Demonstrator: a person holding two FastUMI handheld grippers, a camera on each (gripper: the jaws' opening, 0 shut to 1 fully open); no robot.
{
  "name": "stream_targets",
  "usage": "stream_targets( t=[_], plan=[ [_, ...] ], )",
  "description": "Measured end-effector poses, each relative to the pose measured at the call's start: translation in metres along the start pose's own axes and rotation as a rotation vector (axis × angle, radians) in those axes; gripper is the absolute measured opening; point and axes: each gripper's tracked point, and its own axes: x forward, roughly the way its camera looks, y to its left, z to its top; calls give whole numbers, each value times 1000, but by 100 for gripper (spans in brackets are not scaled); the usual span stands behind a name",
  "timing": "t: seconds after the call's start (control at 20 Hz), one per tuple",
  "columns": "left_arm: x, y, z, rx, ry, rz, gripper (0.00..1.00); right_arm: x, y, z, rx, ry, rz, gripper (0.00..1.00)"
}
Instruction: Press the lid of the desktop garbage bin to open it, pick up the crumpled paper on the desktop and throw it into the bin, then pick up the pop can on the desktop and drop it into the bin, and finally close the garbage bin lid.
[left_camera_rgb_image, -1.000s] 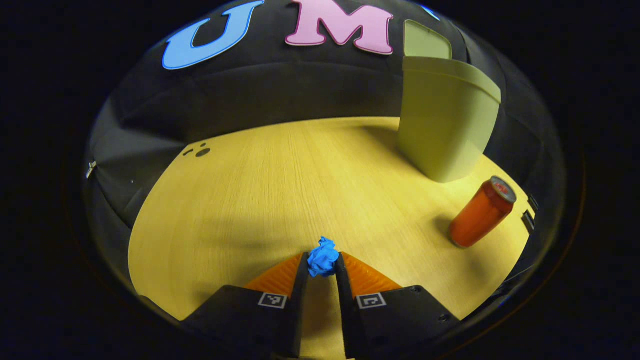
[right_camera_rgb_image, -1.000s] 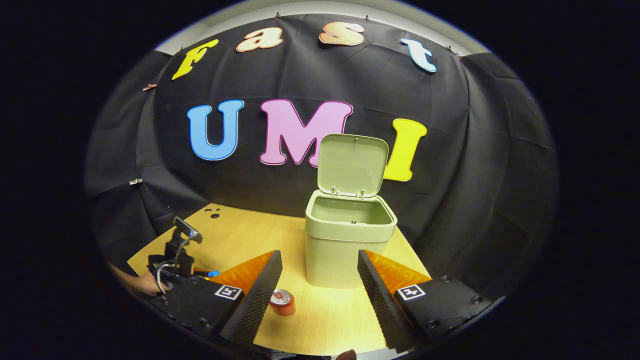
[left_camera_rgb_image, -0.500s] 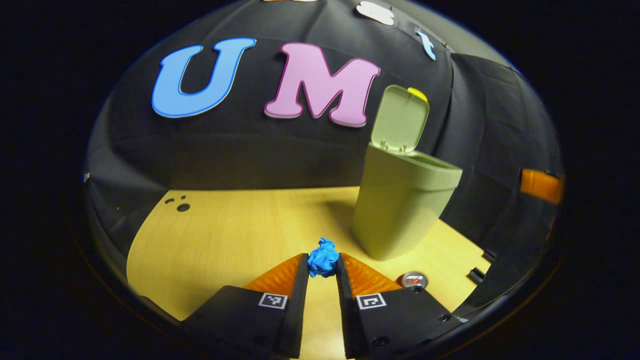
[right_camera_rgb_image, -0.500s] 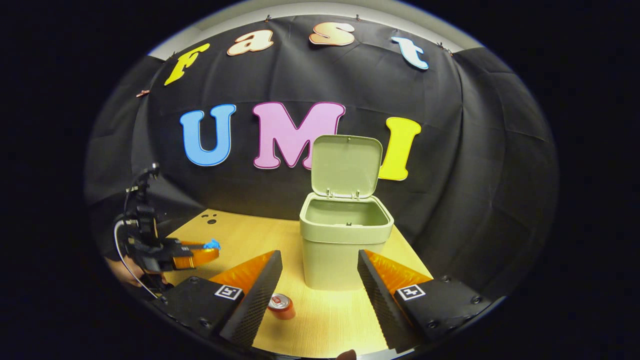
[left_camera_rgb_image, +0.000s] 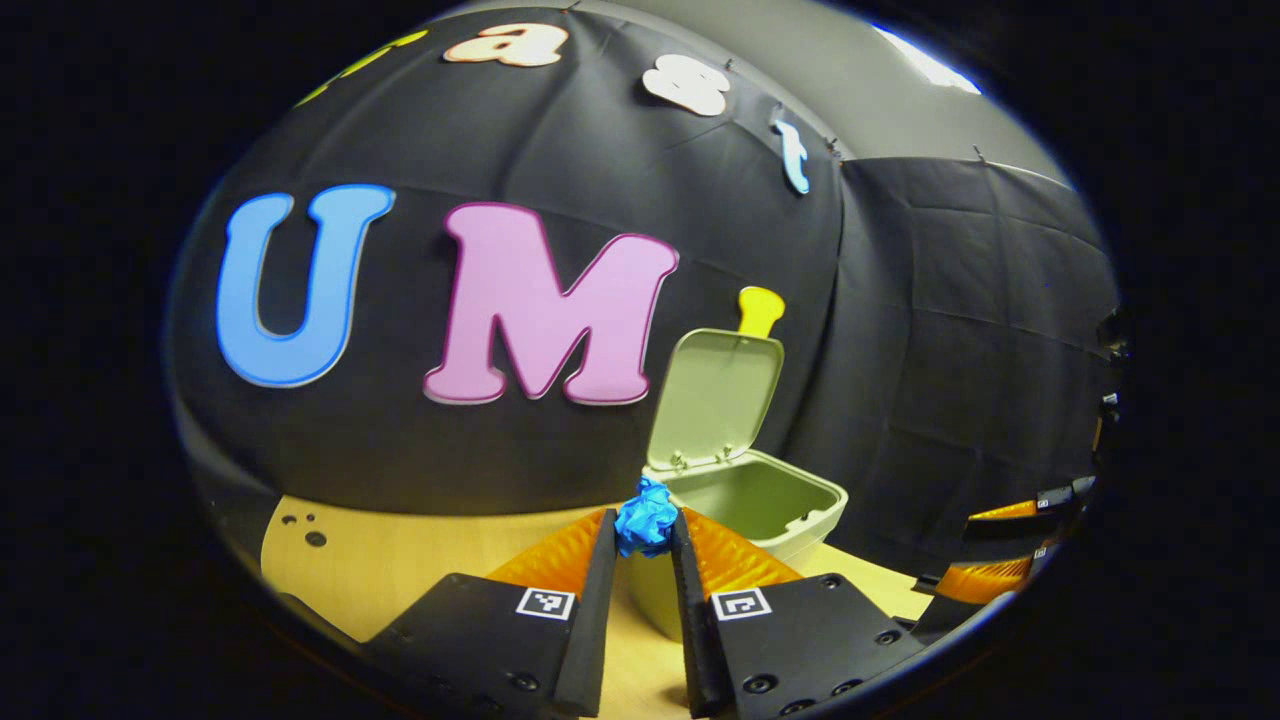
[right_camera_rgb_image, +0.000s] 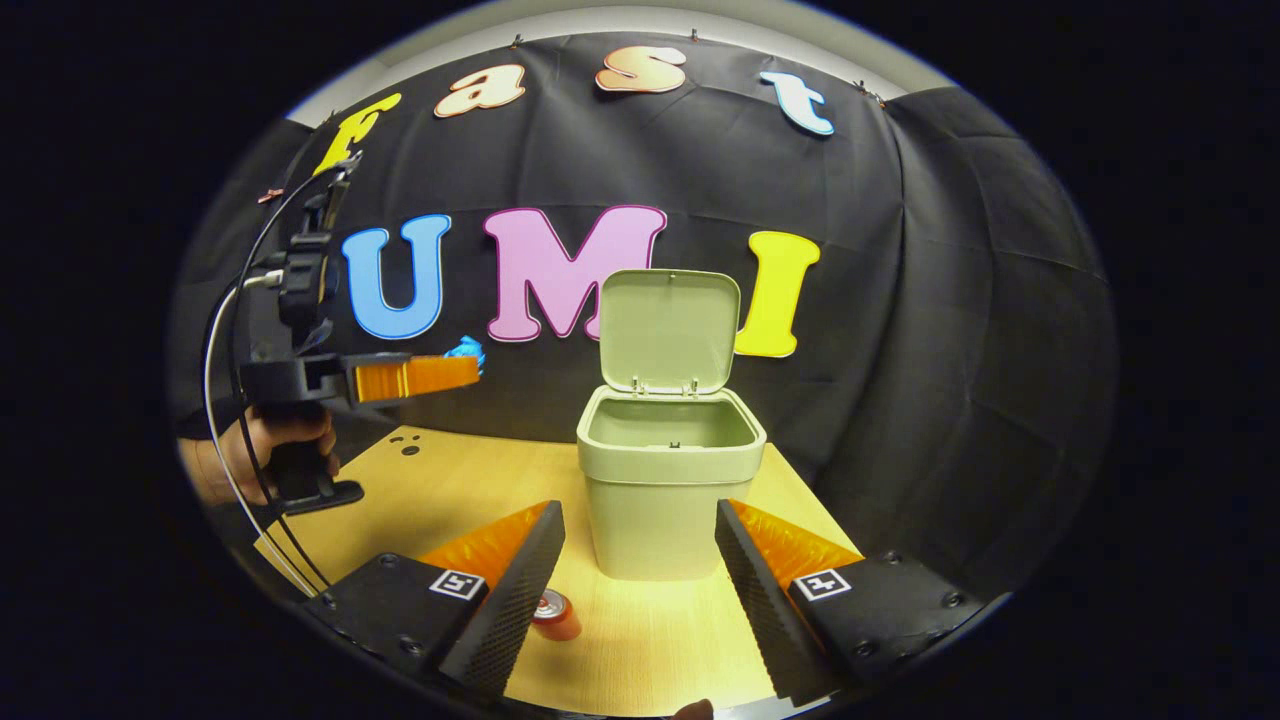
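My left gripper (left_camera_rgb_image: 645, 535) is shut on a blue crumpled paper (left_camera_rgb_image: 645, 525), held high in the air left of the pale green bin (left_camera_rgb_image: 760, 500). The bin's lid (left_camera_rgb_image: 715, 400) stands upright and its inside is bare. From the right gripper view, the left gripper (right_camera_rgb_image: 462, 362) carries the paper (right_camera_rgb_image: 467, 350) above the desk, left of the bin (right_camera_rgb_image: 668, 485) and higher than its rim. My right gripper (right_camera_rgb_image: 640, 535) stands open in front of the bin, holding nothing. The orange pop can (right_camera_rgb_image: 553, 615) stands on the desk by its left finger.
The wooden desk (right_camera_rgb_image: 470, 490) runs back to the black cloth wall. A hand (right_camera_rgb_image: 255, 450) grips the left gripper's handle, with a cable hanging from it. Small dark holes (right_camera_rgb_image: 405, 445) mark the desk's far left corner.
The left gripper has risen from desk level with the paper and swung toward the bin, so the bin's open top now shows below it. The right gripper has barely moved.
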Motion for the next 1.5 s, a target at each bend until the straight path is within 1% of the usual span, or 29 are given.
stream_targets(
  t=[0.2, 0.35, 0.55, 0.6, 0.7, 0.85, 0.95, 1.0, 1.05, 1.2, 1.3, 1.4, 1.45, 1.5],
  plan=[
    [34, -40, 13, 60, -12, -88, 36, -4, -12, -2, 16, 4, -23, 96],
    [57, -61, 11, 62, -7, -133, 36, -7, -21, -4, 24, 4, -44, 95],
    [87, -73, -3, 46, 33, -150, 36, -7, -38, -5, 40, 8, -67, 95],
    [93, -73, -7, 45, 45, -149, 37, -7, -42, -6, 43, 8, -73, 96],
    [109, -70, -16, 47, 73, -138, 37, -5, -51, -9, 54, 14, -81, 96],
    [129, -70, -34, 50, 122, -125, 34, -2, -59, -10, 67, 17, -88, 96],
    [132, -68, -40, 43, 131, -115, 39, 1, -63, -10, 70, 17, -87, 95],
    [136, -67, -42, 39, 133, -111, 39, 4, -65, -11, 70, 20, -86, 96],
    [140, -65, -45, 38, 138, -105, 43, 6, -71, -14, 72, 22, -85, 96],
    [141, -62, -52, 44, 159, -93, 47, 11, -75, -14, 81, 22, -84, 95],
    [142, -59, -55, 50, 165, -89, 53, 14, -76, -14, 81, 23, -84, 96],
    [143, -58, -56, 59, 168, -90, 58, 16, -77, -16, 83, 25, -84, 96],
    [143, -59, -57, 64, 169, -90, 65, 16, -77, -16, 84, 26, -83, 95],
    [143, -59, -57, 68, 169, -90, 68, 17, -77, -16, 86, 27, -81, 95]
  ],
)
